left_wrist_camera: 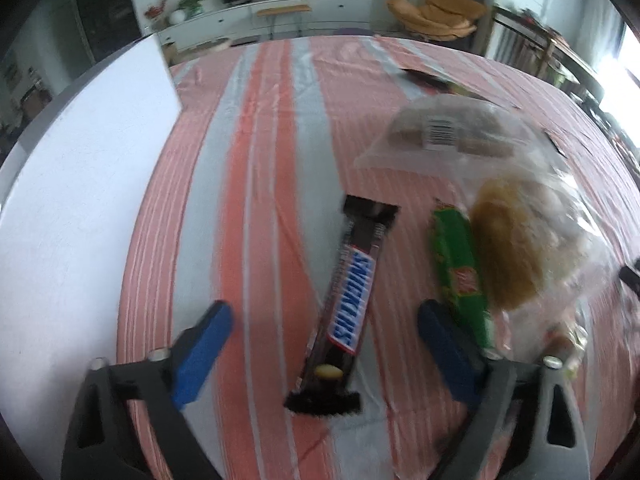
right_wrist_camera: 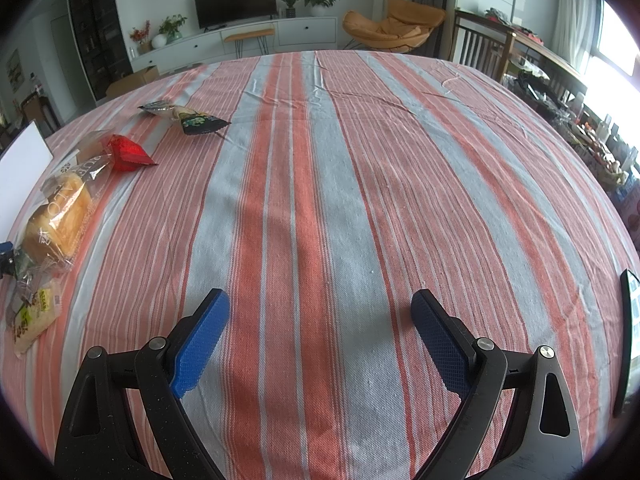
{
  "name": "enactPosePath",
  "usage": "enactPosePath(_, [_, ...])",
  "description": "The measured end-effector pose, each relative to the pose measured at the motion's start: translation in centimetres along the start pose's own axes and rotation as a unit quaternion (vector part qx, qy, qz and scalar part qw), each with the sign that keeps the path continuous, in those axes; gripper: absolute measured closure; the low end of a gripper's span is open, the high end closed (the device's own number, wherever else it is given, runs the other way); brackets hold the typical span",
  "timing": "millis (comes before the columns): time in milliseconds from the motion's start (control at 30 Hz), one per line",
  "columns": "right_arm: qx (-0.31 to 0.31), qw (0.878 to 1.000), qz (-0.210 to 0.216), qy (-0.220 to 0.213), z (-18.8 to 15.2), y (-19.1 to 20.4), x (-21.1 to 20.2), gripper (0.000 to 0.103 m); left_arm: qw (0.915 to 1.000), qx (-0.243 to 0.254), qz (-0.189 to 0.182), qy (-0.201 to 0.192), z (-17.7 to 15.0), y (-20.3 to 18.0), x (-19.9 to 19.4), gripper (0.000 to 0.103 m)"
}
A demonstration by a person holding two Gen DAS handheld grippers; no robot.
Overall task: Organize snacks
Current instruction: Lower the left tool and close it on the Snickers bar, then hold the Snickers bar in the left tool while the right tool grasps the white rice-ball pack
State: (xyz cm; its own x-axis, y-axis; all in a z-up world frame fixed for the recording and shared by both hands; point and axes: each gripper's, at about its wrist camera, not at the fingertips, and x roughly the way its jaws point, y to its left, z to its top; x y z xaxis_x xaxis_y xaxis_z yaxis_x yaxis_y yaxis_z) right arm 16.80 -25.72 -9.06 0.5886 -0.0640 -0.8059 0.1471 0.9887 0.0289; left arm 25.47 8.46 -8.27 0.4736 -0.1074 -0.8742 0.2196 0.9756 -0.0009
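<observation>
In the left wrist view a Snickers bar (left_wrist_camera: 348, 304) lies on the striped cloth between the fingers of my left gripper (left_wrist_camera: 324, 320), which is open just above it. A green-wrapped snack (left_wrist_camera: 460, 264) and a clear bag of bread (left_wrist_camera: 516, 240) lie to its right. In the right wrist view my right gripper (right_wrist_camera: 320, 320) is open and empty over bare cloth. The bread bag (right_wrist_camera: 60, 212), a red packet (right_wrist_camera: 126, 154), a dark packet (right_wrist_camera: 196, 122) and a yellow-green packet (right_wrist_camera: 34, 320) lie at the far left.
A white box (left_wrist_camera: 80, 200) stands at the left; its corner shows in the right wrist view (right_wrist_camera: 22, 164). Another clear bag with a barcode label (left_wrist_camera: 444, 132) lies beyond the bread. A dark flat object (right_wrist_camera: 630, 340) sits at the right table edge.
</observation>
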Motion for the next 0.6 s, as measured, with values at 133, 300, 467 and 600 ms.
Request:
enactPosePath(133, [0.000,1.000,0.000,0.000,0.0,0.0,0.0,0.009,0.9992,0.039,-0.004,-0.003,0.1,-1.6,-1.0,0.086])
enactPosePath(300, [0.000,1.000,0.000,0.000,0.0,0.0,0.0,0.009,0.9994,0.033,-0.004,-0.014,-2.3,-2.5,-2.4,0.086])
enactPosePath(467, [0.000,1.000,0.000,0.000,0.0,0.0,0.0,0.008,0.9992,-0.017,-0.025,-0.028,-6.1,-1.1,-5.2,0.086])
enactPosePath(600, [-0.001,1.000,-0.002,0.001,0.0,0.2,0.0,0.008,0.9965,-0.058,-0.036,-0.047,-8.3,0.3,-6.4,0.086])
